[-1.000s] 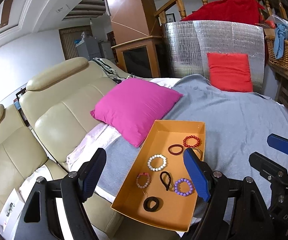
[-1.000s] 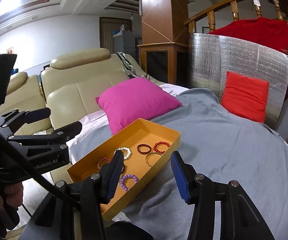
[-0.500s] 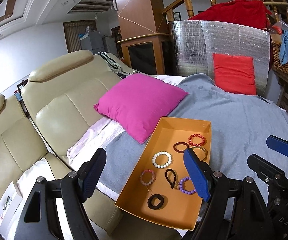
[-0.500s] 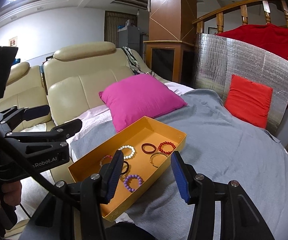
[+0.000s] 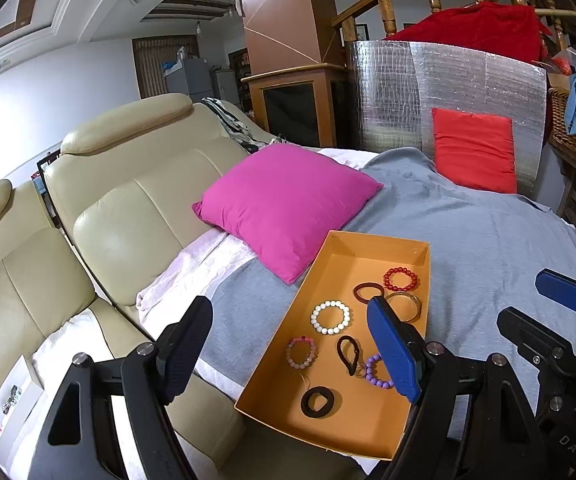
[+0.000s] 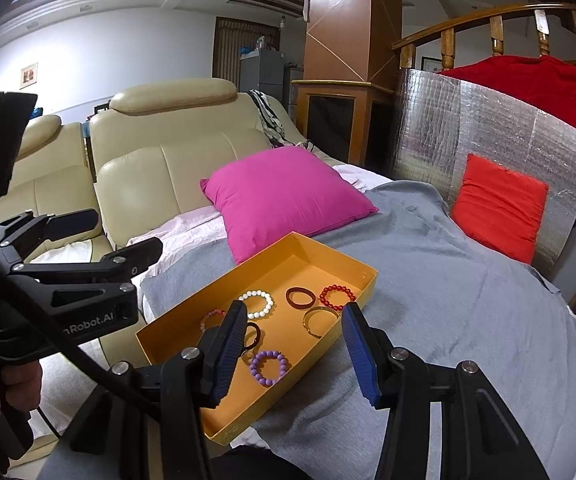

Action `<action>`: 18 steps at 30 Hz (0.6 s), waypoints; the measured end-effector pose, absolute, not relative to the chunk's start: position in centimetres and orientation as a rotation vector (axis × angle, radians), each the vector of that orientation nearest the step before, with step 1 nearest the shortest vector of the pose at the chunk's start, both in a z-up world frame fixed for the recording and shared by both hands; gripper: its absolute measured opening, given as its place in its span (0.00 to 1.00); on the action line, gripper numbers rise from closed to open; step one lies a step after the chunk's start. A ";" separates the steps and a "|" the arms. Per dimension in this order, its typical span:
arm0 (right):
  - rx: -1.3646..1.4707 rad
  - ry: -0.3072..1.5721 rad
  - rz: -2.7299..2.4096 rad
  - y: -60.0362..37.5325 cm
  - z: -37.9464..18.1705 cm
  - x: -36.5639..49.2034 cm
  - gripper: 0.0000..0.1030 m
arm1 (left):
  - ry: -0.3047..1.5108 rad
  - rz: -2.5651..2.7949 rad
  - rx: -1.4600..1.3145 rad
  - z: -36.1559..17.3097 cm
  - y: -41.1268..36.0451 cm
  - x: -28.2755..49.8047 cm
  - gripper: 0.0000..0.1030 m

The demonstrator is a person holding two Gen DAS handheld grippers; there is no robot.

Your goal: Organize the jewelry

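tray: we saw the orange tray (image 5: pixel 372 432) on the grey blanket (image 5: pixel 488 232), its near end poking past the blanket edge, its far corner just beside the pink cushion (image 5: pixel 288 200).
jewelry: all of it lay inside the tray, spread in a single layer and mostly apart, so each piece looked reachable on its own.
far end of tray: red bead bracelet (image 5: pixel 400 279), dark brown band (image 5: pixel 368 291) and gold bangle (image 5: pixel 406 306) sat close together.
middle of tray: white bead bracelet (image 5: pixel 330 317), pink bead bracelet (image 5: pixel 299 353), black loop (image 5: pixel 348 354).
near end of tray: purple bead bracelet (image 6: pixel 269 367) touching a small ring, black scrunchie (image 5: pixel 319 401) nearest the edge.
left hand-held gripper (image 5: pixel 288 350): jaws wide apart, nothing between them, held above the tray's left side.
right hand-held gripper (image 6: pixel 294 350): also spread wide and empty, held over the tray's near right part.
stage: we judged this fit both a sort about to be made and a finished layout; the frames didn't settle which.
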State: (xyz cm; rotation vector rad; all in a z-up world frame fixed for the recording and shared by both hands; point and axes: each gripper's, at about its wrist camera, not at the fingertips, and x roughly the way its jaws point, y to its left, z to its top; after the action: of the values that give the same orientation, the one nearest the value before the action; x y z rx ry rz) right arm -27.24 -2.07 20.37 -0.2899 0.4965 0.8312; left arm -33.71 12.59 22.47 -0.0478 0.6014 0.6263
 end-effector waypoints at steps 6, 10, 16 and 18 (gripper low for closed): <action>-0.296 0.495 0.830 -1.8 20.5 -27.2 0.52 | 0.606 0.622 -0.055 22.3 13.0 -33.8 0.78; -0.303 0.497 0.830 -1.5 20.4 -27.3 0.52 | 0.613 0.618 -0.056 22.2 13.2 -33.8 0.78; -0.316 0.498 0.834 -0.9 20.4 -27.4 0.52 | 0.616 0.622 -0.066 22.0 13.7 -33.8 0.78; -0.317 0.497 0.832 -0.8 20.4 -27.4 0.52 | 0.617 0.622 -0.068 21.8 13.8 -33.9 0.78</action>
State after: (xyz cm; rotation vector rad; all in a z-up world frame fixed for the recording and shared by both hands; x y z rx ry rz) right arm -27.44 -0.78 20.36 -0.3174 0.4974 0.8323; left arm -33.86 13.81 21.84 -0.0680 0.6174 0.6219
